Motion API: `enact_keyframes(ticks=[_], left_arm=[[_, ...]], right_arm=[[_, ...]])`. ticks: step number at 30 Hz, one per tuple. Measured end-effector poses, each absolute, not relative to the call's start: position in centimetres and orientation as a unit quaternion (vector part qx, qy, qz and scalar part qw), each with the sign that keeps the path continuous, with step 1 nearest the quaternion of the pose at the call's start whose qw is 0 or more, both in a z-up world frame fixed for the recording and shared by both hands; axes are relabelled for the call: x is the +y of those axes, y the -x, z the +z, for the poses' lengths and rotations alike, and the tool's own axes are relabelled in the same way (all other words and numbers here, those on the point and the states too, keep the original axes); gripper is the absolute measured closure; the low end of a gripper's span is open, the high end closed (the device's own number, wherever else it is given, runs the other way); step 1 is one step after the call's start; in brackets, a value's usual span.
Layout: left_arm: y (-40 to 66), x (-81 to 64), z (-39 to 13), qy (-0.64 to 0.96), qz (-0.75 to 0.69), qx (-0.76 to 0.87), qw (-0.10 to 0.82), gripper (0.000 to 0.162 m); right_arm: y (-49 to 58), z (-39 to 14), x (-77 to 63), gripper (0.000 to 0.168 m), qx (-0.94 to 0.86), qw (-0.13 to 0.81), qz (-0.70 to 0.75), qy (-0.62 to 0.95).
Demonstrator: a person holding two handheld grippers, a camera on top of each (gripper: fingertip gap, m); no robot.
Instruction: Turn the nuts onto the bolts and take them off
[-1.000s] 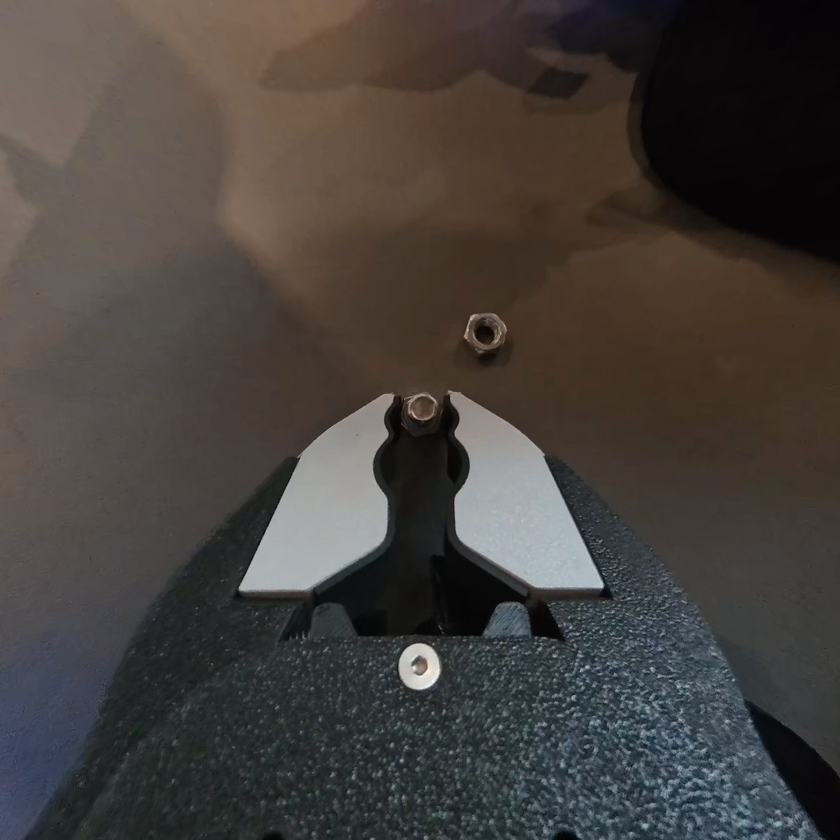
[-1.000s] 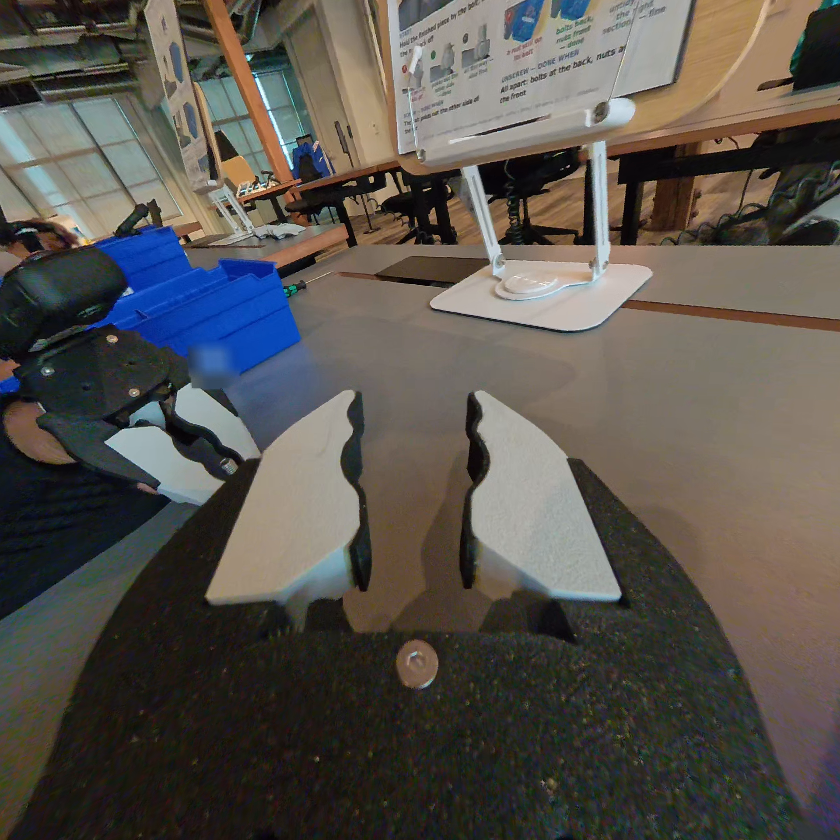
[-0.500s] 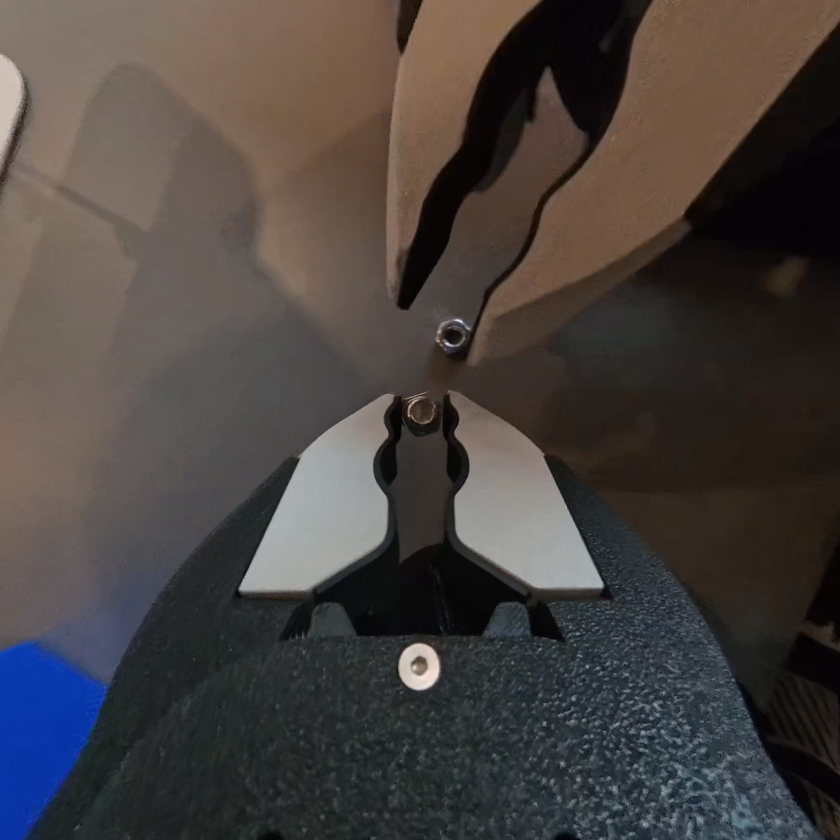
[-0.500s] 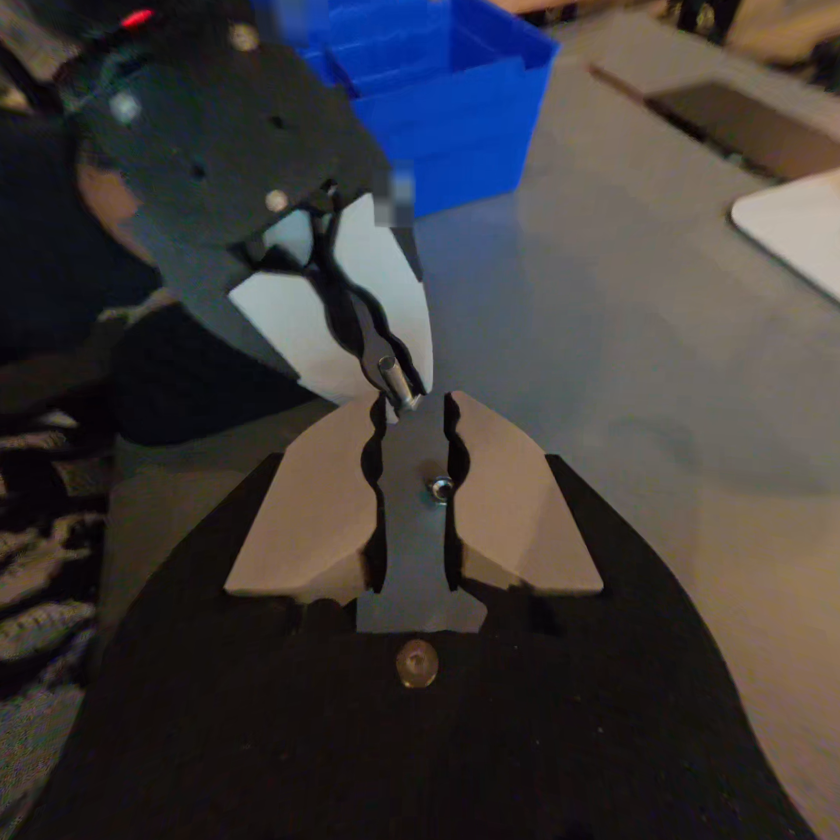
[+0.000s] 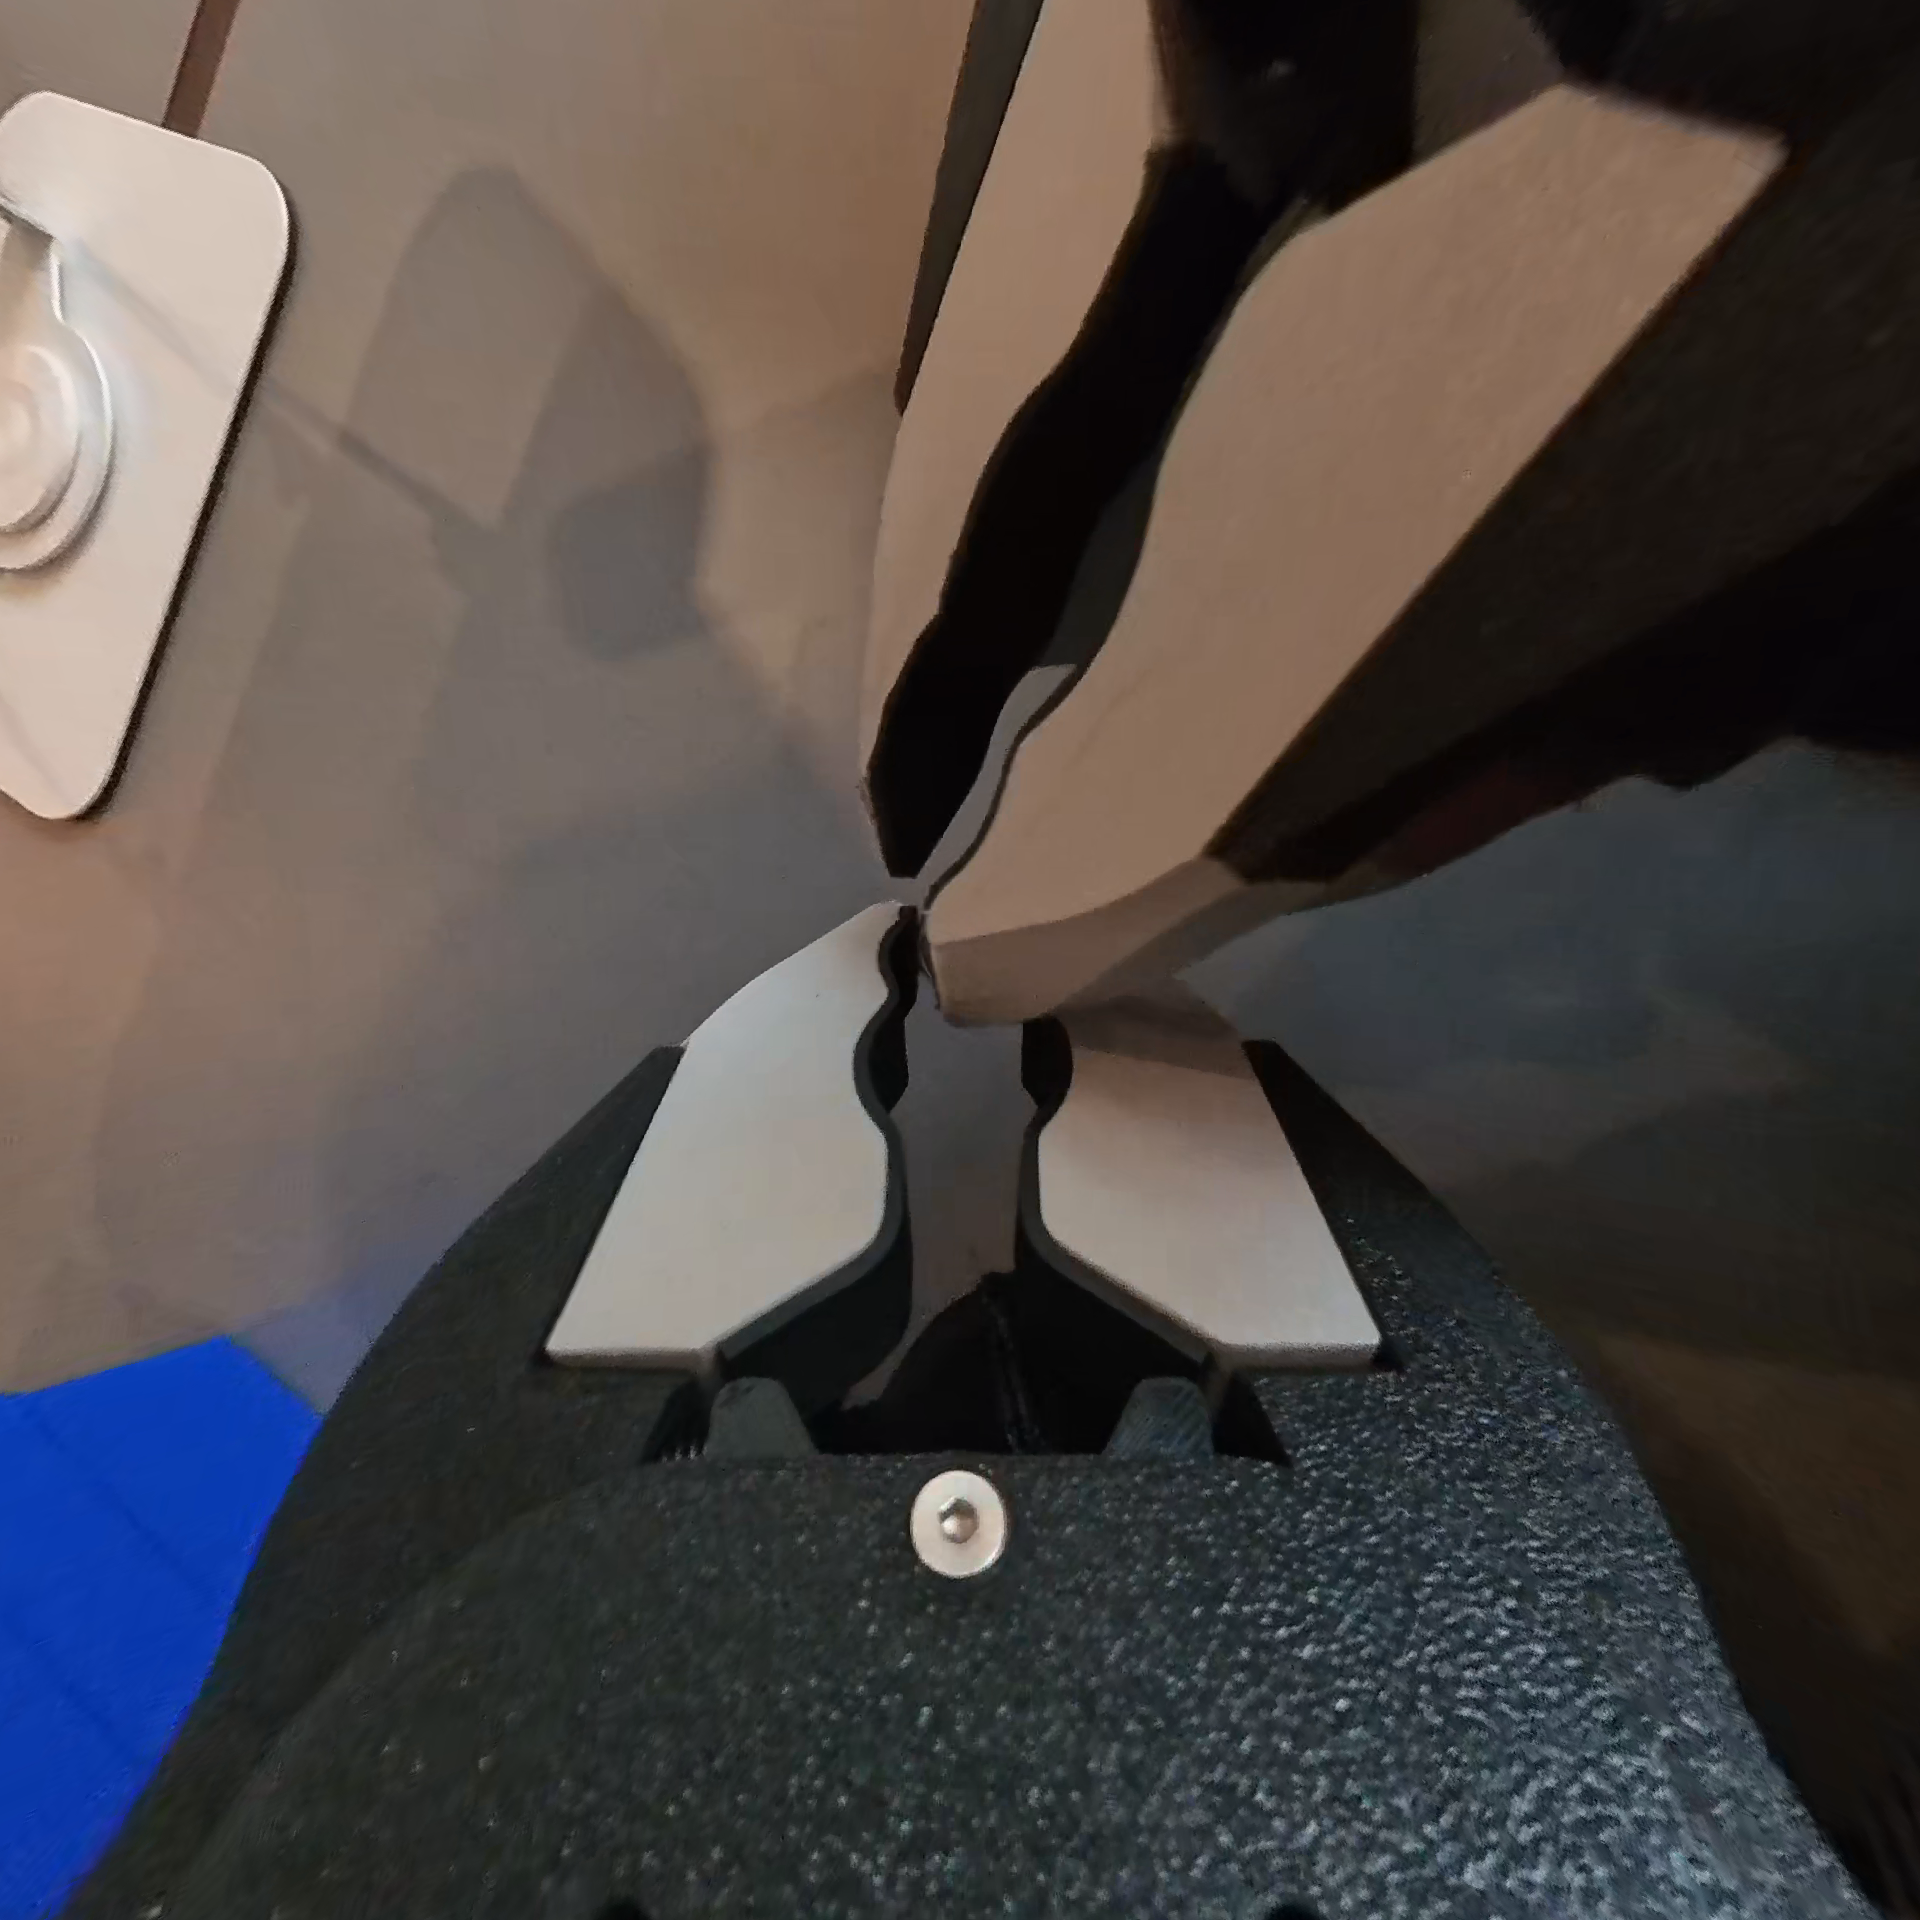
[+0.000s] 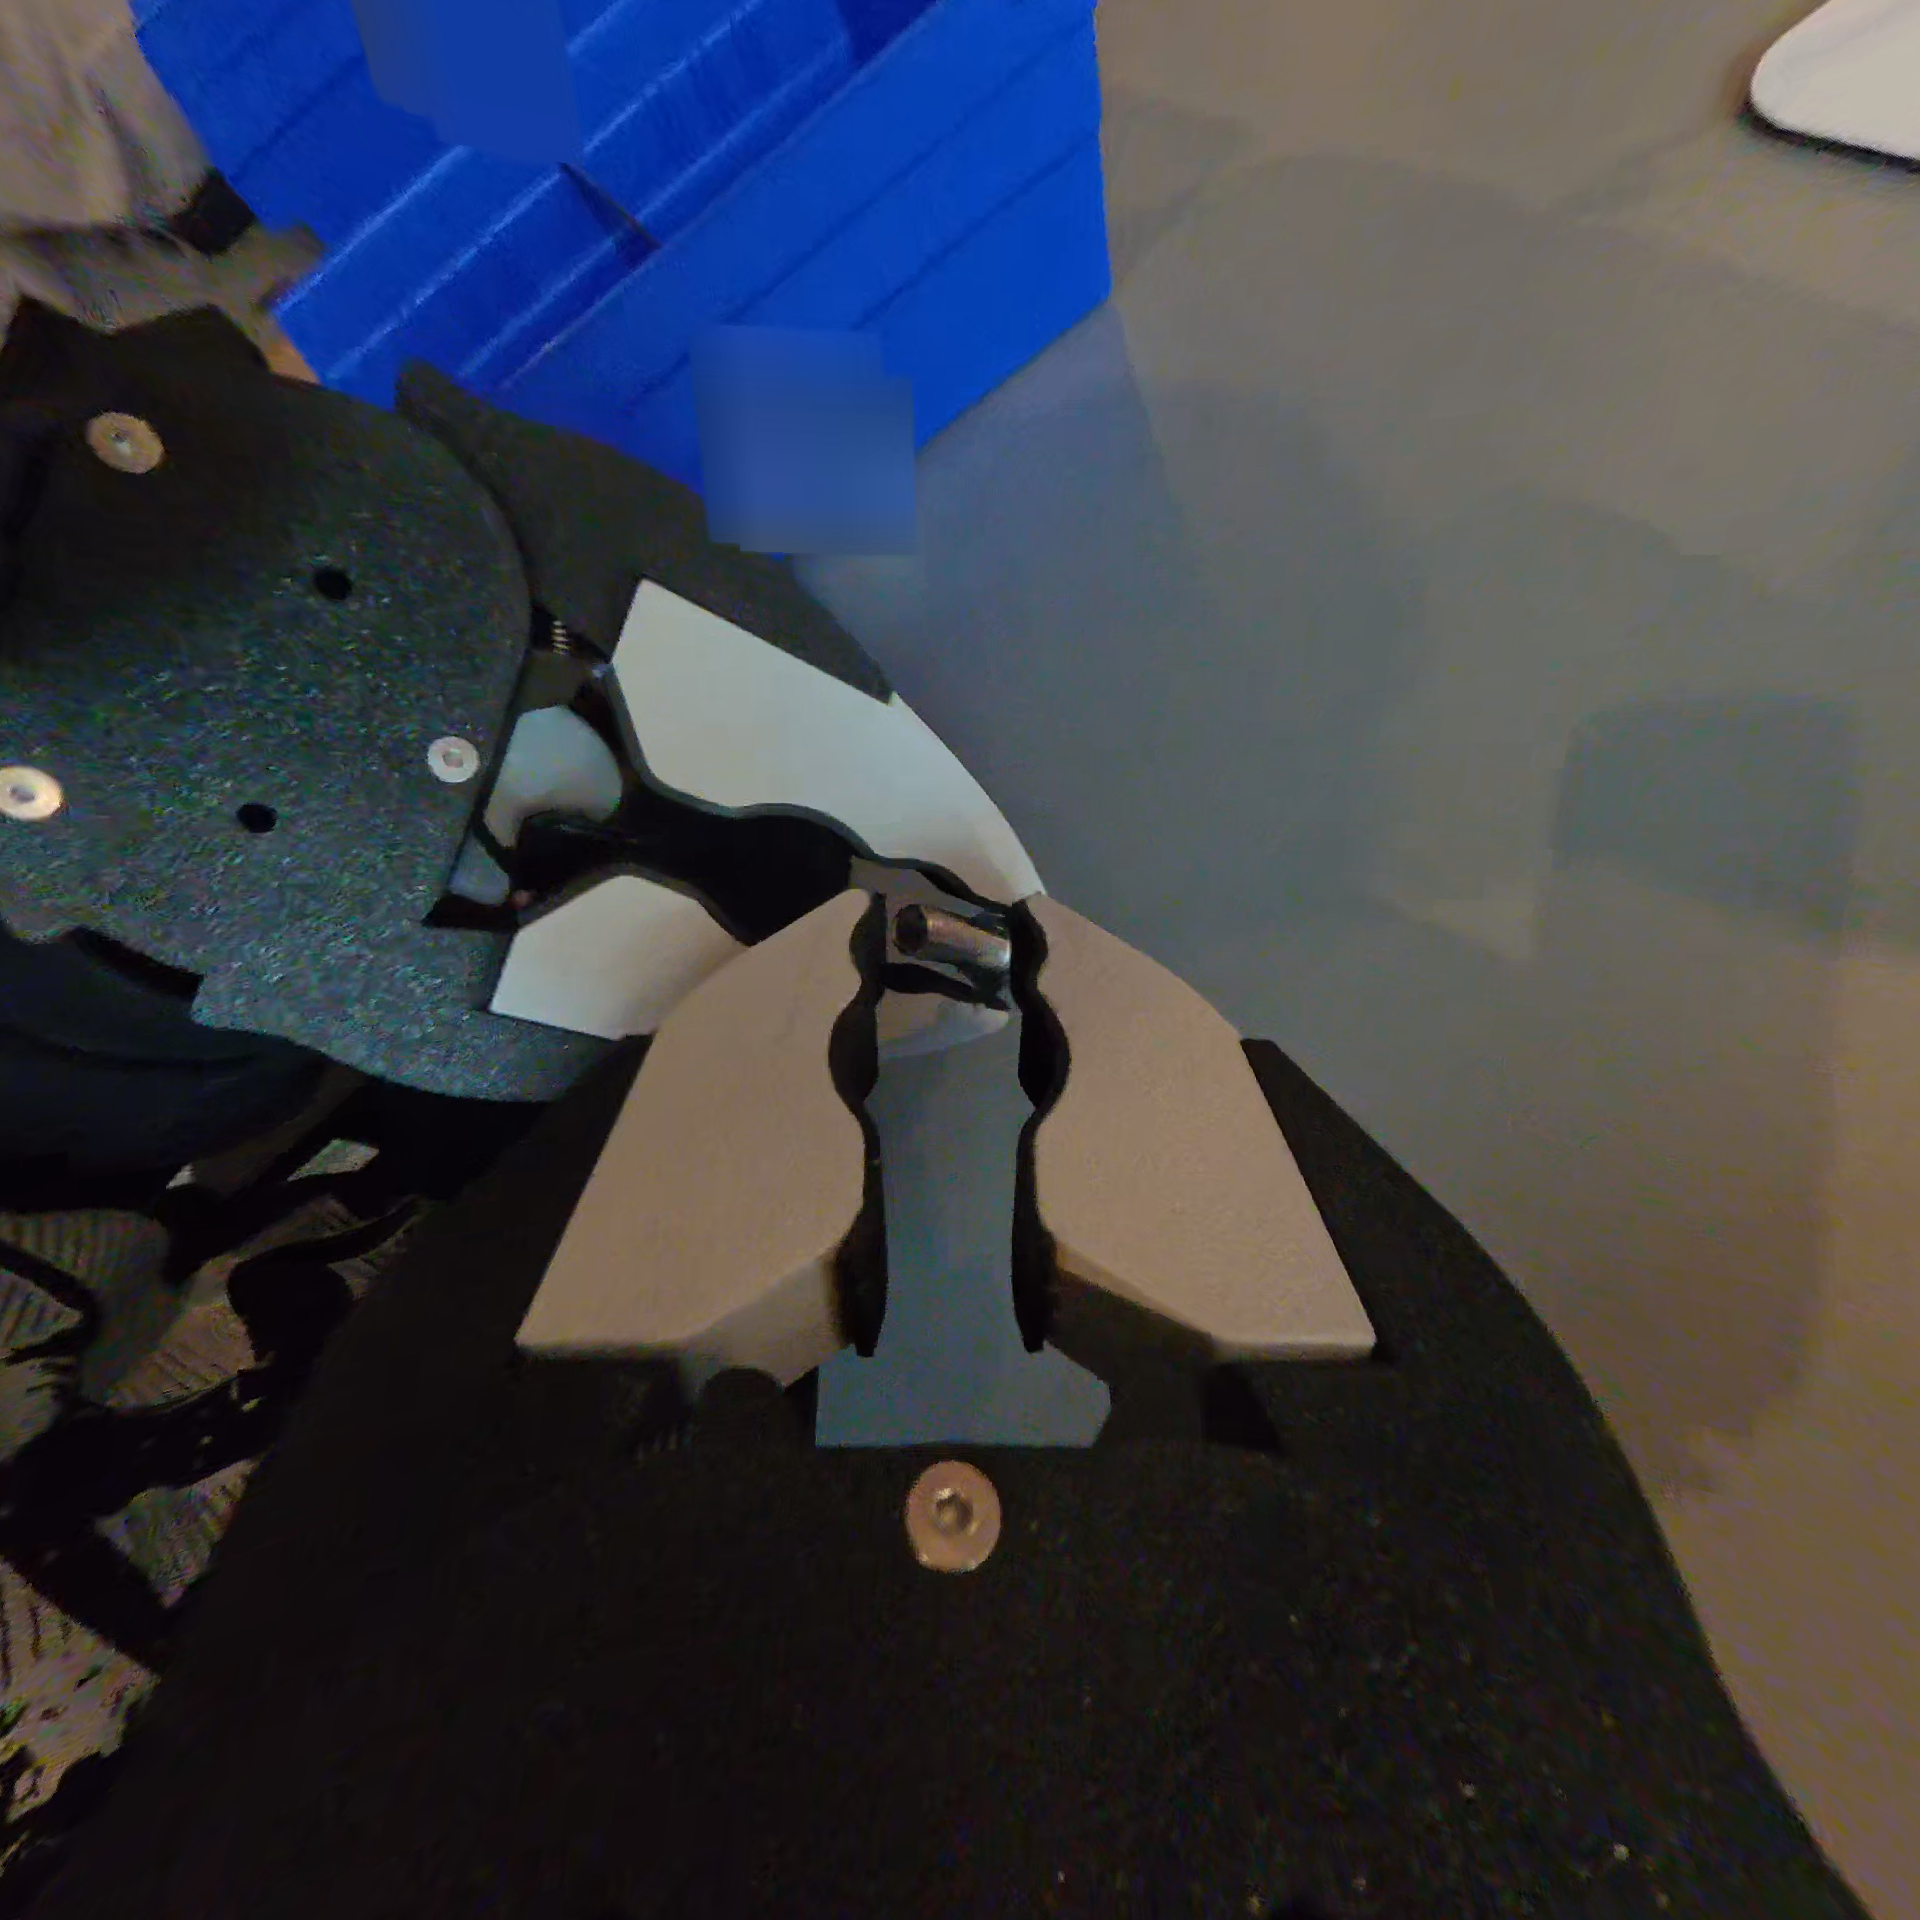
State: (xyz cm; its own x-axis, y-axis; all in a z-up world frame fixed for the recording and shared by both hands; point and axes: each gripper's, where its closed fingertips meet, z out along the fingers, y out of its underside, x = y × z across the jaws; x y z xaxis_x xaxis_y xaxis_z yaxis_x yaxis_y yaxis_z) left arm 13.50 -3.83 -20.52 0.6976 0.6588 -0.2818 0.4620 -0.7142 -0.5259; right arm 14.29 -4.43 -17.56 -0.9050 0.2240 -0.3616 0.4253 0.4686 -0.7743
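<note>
My left gripper (image 5: 961, 935) is shut on a small metal bolt (image 6: 951, 935). The bolt's hex end sits at the left fingertips and its shaft points back between the fingers. In the left wrist view the bolt is hidden behind a finger (image 5: 1195, 727) of my right gripper (image 5: 914, 883), which crosses over the left fingertips. In the right wrist view my right gripper (image 6: 948, 925) has its jaws partly closed. I see the bolt through the gap at its tips, and I see no pad pressing on it. The left gripper (image 6: 997, 956) reaches in from the left. No loose nut shows in either view.
Blue bins (image 6: 727, 208) stand behind the left gripper, and their corner shows in the left wrist view (image 5: 104, 1558). A white stand base (image 5: 104, 416) lies on the grey table (image 6: 1455, 727); it also shows in the right wrist view (image 6: 1849, 94). A person's dark sleeve (image 6: 104, 1091) is at the left. Only a small space, under 4 cm, lies between the two pairs of fingers. Both grippers' tips are roughly 35 cm from the white stand base (image 5: 104, 416).
My right gripper narrowed its jaws, swung left and down over a loose nut, then came up to the left fingertips. The nut has gone out of sight. My left gripper kept hold of the bolt.
</note>
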Motion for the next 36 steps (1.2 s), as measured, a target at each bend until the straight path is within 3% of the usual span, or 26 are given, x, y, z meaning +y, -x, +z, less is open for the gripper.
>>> enact_keyframes(ticks=[4, 13, 16, 21, 27, 36], left_arm=[[-13.2, -4.0, -20.8, 0.894, 0.245, -0.319, 0.196, 0.145], [-13.1, -3.9, -20.7, 0.888, 0.248, -0.317, 0.221, 0.144], [-12.9, -4.1, -20.2, 0.876, 0.251, -0.321, 0.258, 0.124], [-12.7, -3.1, -18.7, 0.84, 0.235, -0.3, 0.385, 0.108], [-14.1, -0.3, -15.7, 0.777, 0.149, -0.232, 0.566, 0.112], [-15.8, 1.7, -12.7, 0.718, 0.097, -0.135, 0.676, 0.118]], right_arm=[[-14.3, -17.9, -4.6, 0.158, 0.864, 0.1, -0.458, -0.182], [-13.9, -17.7, -4.4, 0.16, 0.879, 0.068, -0.449, -0.146], [-13.9, -16.8, -3.8, 0.16, 0.874, 0.091, -0.458, -0.137], [-14.0, -14.1, -2.5, 0.161, 0.86, 0.145, -0.477, -0.108], [-14.7, -10.8, -1.5, 0.16, 0.865, 0.17, -0.47, -0.035], [-17.0, -8.8, -2.6, 0.161, 0.888, 0.185, -0.42, 0.042]])
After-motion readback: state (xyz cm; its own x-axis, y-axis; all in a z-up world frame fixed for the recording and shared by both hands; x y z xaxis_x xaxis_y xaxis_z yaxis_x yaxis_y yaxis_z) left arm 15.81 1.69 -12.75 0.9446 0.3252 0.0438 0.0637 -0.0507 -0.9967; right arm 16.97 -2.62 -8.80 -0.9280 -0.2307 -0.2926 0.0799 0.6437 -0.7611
